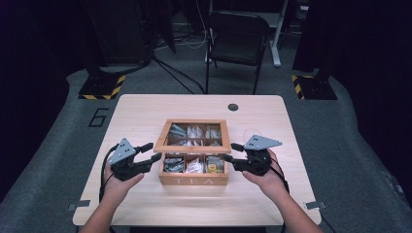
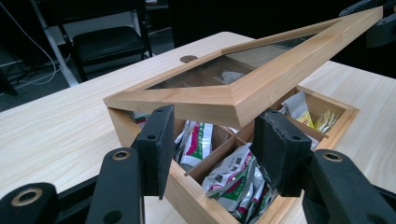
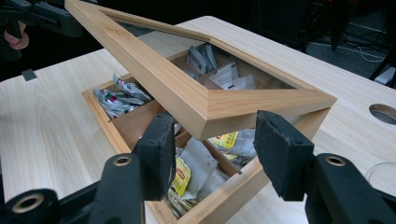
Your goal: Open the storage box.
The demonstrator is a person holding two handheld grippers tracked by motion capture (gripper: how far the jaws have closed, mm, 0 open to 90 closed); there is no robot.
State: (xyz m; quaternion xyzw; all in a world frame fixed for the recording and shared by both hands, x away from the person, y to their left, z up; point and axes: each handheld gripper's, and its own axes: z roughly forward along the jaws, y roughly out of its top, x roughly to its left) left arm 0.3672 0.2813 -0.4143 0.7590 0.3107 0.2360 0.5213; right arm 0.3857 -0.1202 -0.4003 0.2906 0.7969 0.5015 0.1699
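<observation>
A wooden tea box [image 1: 193, 180] marked TEA sits mid-table, its compartments holding several tea bags [image 2: 233, 177]. Its glass-windowed lid [image 1: 194, 127] is hinged at the back and tilted up at the front. My left gripper [image 1: 151, 152] is at the lid's front left corner and my right gripper [image 1: 232, 152] at the front right corner. In the left gripper view the lid [image 2: 261, 84] has its corner just above and between the open left gripper [image 2: 215, 116]. In the right gripper view the lid [image 3: 187, 98] hangs the same way over the open right gripper [image 3: 217, 119], with tea bags [image 3: 182, 172] below. Whether the lid rests on the fingertips I cannot tell.
The light wooden table [image 1: 145, 111] has a round cable hole [image 1: 233, 107] at the back. A faint clear ring [image 1: 252, 132] lies right of the box. Behind the table stand a black chair [image 1: 238, 34] and two yellow-and-black striped stand bases [image 1: 102, 87].
</observation>
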